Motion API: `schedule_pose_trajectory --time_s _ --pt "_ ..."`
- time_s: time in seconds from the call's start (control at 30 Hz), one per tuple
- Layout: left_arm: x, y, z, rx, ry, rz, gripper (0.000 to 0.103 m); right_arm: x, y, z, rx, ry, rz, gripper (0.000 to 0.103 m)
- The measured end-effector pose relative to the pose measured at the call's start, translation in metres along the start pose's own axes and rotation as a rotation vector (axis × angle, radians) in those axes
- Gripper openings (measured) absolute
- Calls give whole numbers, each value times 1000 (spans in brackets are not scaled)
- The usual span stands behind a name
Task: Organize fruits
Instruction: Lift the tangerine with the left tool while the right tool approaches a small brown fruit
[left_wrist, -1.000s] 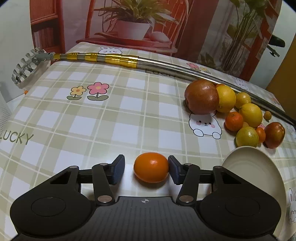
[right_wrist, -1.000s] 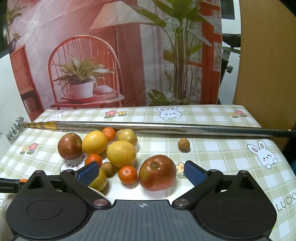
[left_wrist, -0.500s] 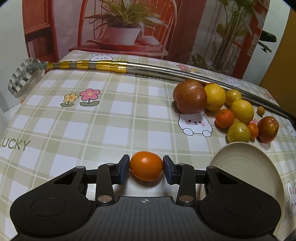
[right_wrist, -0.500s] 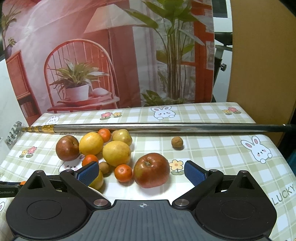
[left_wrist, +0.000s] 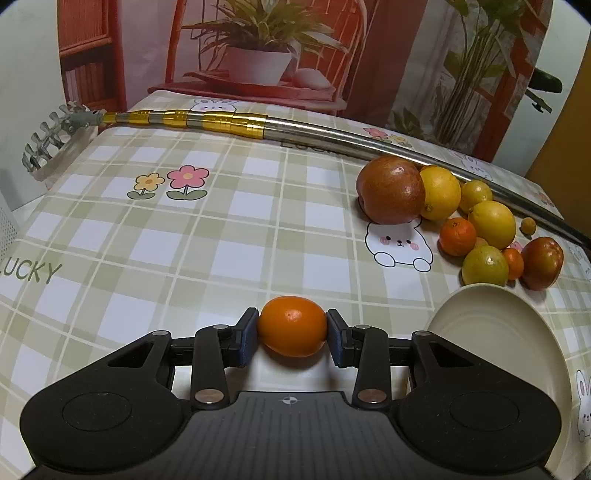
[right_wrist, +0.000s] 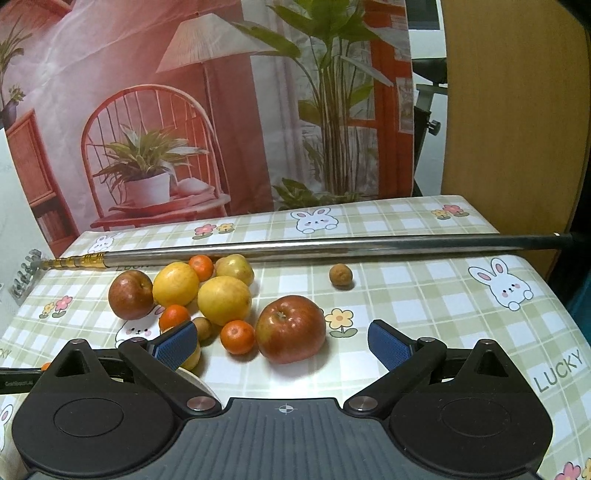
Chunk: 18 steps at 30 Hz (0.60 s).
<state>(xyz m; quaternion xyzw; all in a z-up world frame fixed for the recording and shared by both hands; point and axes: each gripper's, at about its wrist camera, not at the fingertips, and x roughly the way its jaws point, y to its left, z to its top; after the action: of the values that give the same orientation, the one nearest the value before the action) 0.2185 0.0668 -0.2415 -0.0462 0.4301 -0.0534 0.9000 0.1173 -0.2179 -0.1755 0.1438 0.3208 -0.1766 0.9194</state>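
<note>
The left gripper tilts steeply down toward the tabletop. Its jaws have just been closing, and both dark fingers now press on the sides of a small orange, one at 9 o'clock of the fruit and one at 3 o'clock. The black body of the tool fills the lower edge of its own view.

The right gripper also angles downward, less steeply. Its blue-padded fingers are spread wide, with nothing clamped between them and no pad touching any fruit.
</note>
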Motion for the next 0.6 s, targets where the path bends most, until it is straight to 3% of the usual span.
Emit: schedule_pose_trajectory --time_s 0.4,0.6 --pt "-20 -7 1 23 -49 -32 41 -4 -6 -1 17 -4 -4 99" --pt "-36 -27 7 56 -88 -94 41 -6 -15 4 16 -28 -10 99"
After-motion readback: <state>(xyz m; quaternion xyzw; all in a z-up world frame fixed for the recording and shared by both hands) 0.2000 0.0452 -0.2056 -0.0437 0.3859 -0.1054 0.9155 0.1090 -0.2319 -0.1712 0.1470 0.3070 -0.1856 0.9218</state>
